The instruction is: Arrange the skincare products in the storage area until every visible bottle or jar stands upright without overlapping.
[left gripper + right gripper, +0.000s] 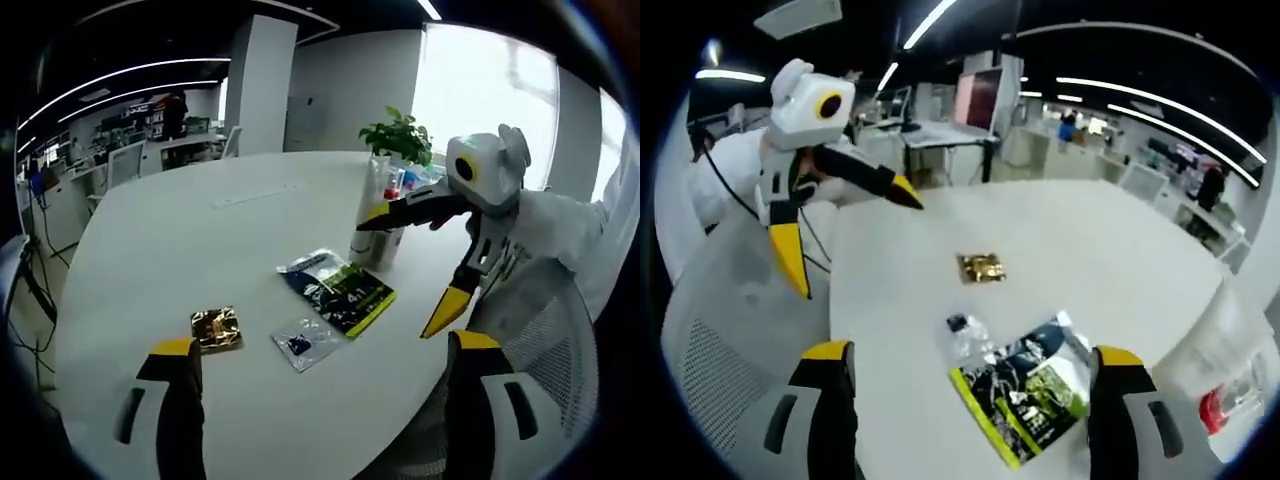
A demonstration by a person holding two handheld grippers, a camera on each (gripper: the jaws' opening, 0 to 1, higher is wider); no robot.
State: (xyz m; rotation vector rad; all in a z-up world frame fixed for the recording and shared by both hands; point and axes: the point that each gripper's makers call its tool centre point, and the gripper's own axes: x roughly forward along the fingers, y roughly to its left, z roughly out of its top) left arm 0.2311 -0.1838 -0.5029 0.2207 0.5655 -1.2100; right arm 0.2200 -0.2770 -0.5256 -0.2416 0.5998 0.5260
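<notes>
On the white surface (200,230), reading the left gripper view from left to right, lie a small gold foil sachet (217,328), a small clear sachet (305,341) with a dark patch, a larger dark-and-green flat packet (338,290), and a clear container (384,215) holding bottles with red and blue parts, in front of a potted plant (398,135). The left gripper (325,375) hovers above the near edge of the surface, jaws wide apart and holding nothing. The right gripper (435,255) enters from the right, jaws spread wide and empty, one tip just in front of the clear container. In the right gripper view the gold foil sachet (981,267) lies well apart from the dark-and-green flat packet (1030,395), and the clear container (1230,375) sits at the far right. The sachets and packet are probably light, thin and limp; take them by an edge, since a flat foil face may slip. The bottles likely handle as light, rigid and smooth; grip mid-body, across the narrow width, to stand them upright.
</notes>
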